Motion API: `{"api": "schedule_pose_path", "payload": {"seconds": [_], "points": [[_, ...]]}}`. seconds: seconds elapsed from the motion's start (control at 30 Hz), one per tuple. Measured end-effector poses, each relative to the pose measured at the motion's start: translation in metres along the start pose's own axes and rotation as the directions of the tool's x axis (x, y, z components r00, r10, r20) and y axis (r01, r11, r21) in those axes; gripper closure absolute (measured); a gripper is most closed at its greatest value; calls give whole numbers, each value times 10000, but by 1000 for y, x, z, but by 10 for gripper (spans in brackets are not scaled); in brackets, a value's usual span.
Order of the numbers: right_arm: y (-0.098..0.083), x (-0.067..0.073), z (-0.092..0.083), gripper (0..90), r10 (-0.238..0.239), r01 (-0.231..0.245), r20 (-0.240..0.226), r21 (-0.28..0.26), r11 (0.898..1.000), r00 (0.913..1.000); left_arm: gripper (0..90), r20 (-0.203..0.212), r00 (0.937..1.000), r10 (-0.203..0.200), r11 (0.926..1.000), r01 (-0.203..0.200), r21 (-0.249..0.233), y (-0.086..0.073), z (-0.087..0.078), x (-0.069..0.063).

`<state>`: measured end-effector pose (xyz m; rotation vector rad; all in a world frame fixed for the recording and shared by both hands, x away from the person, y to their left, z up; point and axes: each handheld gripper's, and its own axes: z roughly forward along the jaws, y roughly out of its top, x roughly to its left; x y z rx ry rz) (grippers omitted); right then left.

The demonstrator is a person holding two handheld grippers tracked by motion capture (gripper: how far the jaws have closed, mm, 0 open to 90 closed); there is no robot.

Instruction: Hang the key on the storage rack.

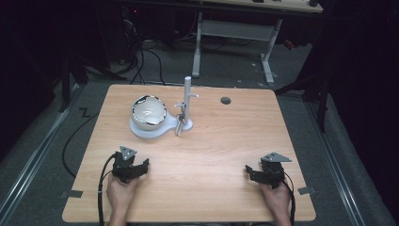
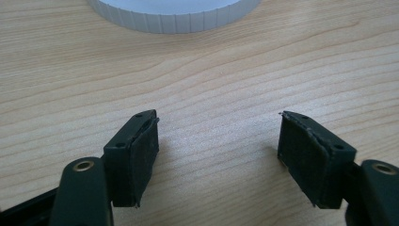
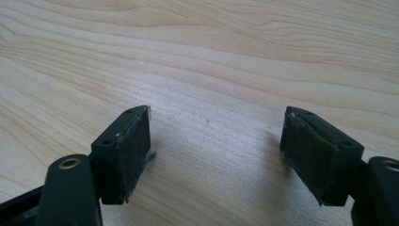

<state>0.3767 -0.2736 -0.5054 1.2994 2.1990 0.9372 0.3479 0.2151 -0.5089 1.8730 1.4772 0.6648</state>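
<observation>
I have both grippers resting low on the near part of the table (image 1: pixel 211 155), one in each hand, and neither grasps anything. The left gripper (image 1: pixel 141 165) has its jaws spread with bare wood between the pads (image 2: pixel 141 160). The right gripper (image 1: pixel 250 172) is spread just as wide, again with bare wood between its pads (image 3: pixel 131 150).

My landmark is the bowl (image 1: pixel 148 113). It sits on a white base (image 1: pixel 141 132) toward the far left of the table, well apart from both grippers; the left one is nearer, almost straight in front of it. From the left gripper view I see the ribbed edge of the base (image 2: pixel 174 19) just ahead of the jaws. Right of the bowl, on the same base, stands a white post (image 1: pixel 187 101) with a small side arm, and a thin metal piece (image 1: pixel 180 120) hangs or leans beside it; I cannot tell what it is.

The bowl looks glossy, pale, with a dark shiny rim, so I judge it ceramic or glazed: stiff, fairly heavy for these pads, slippery, and liable to chip if knocked. I would take it by the rim, one pad inside and one outside, on the side away from the post so the jaws do not strike it. The inside shows bright highlights; I cannot tell whether anything is in it.
</observation>
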Motion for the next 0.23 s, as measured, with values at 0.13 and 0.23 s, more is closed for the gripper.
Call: {"api": "schedule_pose_path", "payload": {"seconds": [0.13, 0.23], "points": [[0, 0, 0, 251, 11, -11, 11, -4, 10000, 10000, 288, 40, 10000, 15, 10000, -15, 9, 0, 0, 0], [1, 0, 1, 253, 48, -48, 46, -13, 10000, 10000, 286, 86, 10000, -34, 10000, 34, -15, 0, 0, 1]]}}
